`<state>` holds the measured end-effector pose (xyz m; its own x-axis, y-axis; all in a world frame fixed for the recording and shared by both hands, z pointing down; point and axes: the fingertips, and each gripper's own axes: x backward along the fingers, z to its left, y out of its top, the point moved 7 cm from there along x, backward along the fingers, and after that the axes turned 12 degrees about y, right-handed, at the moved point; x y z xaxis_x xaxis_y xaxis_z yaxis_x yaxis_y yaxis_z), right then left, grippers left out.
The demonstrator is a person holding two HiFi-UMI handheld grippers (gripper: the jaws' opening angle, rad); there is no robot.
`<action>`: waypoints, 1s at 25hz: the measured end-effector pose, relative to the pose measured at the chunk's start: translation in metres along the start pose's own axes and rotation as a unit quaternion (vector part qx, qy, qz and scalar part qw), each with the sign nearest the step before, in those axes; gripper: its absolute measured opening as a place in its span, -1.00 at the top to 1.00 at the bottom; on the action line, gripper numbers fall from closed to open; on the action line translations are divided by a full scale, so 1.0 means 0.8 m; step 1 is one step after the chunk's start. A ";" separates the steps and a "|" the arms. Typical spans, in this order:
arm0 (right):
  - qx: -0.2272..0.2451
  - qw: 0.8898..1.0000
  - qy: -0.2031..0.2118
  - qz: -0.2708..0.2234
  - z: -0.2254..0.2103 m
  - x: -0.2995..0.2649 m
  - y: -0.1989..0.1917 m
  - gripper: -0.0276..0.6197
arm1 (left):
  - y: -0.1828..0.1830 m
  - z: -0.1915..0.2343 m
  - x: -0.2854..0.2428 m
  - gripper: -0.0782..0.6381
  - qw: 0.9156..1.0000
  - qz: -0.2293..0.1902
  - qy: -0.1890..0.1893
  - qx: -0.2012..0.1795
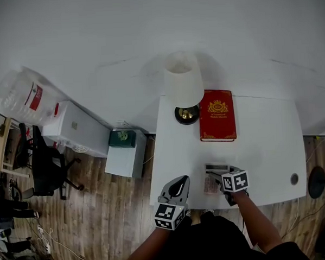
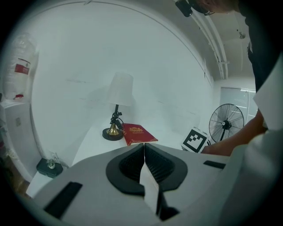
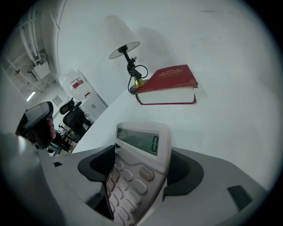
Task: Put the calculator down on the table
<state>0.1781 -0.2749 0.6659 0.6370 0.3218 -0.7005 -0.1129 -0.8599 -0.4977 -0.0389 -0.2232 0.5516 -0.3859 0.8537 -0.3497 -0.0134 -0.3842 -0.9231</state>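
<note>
The calculator (image 1: 212, 178) is a light one with a grey display; it rests at the near edge of the white table (image 1: 266, 143). In the right gripper view the calculator (image 3: 138, 142) stands tilted between the two dark jaw pads, display end away from me and showing a zero. A dark gap shows beside its left edge. My right gripper (image 1: 219, 179) stands open around it, reaching in from the right. My left gripper (image 1: 180, 181) hovers at the table's near left corner. In its own view my left gripper (image 2: 144, 152) has its pads meeting and holds nothing.
A table lamp (image 1: 184, 85) and a red book (image 1: 217, 115) stand at the table's far side. A small white cabinet (image 1: 125, 153), an office chair (image 1: 45, 165) and a water bottle (image 1: 22, 96) lie to the left. A fan's base (image 1: 317, 181) stands to the right.
</note>
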 end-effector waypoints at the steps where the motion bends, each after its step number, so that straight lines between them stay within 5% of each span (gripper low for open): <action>1: -0.001 1.000 -0.002 -0.001 -0.001 0.001 0.000 -0.21 | 0.000 0.001 0.001 0.72 1.000 0.001 0.000 0.000; 13: 0.016 0.998 -0.058 -0.008 -0.008 0.008 -0.002 -0.50 | -0.013 -0.015 0.009 0.72 1.000 0.015 -0.021 -0.002; 19: 0.033 0.996 -0.056 -0.067 0.010 0.043 0.031 -0.55 | -0.009 -0.016 0.007 0.72 1.000 0.012 -0.024 0.004; 25: 0.103 0.983 -0.042 -0.144 0.069 0.105 0.077 -0.49 | 0.011 -0.020 0.000 0.72 1.000 0.001 -0.013 -0.010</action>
<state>0.1829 -0.2790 0.5483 0.6013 0.5787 -0.5509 -0.0948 -0.6329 -0.7684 -0.0243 -0.2207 0.5405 -0.4104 0.8431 -0.3474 0.0059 -0.3785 -0.9256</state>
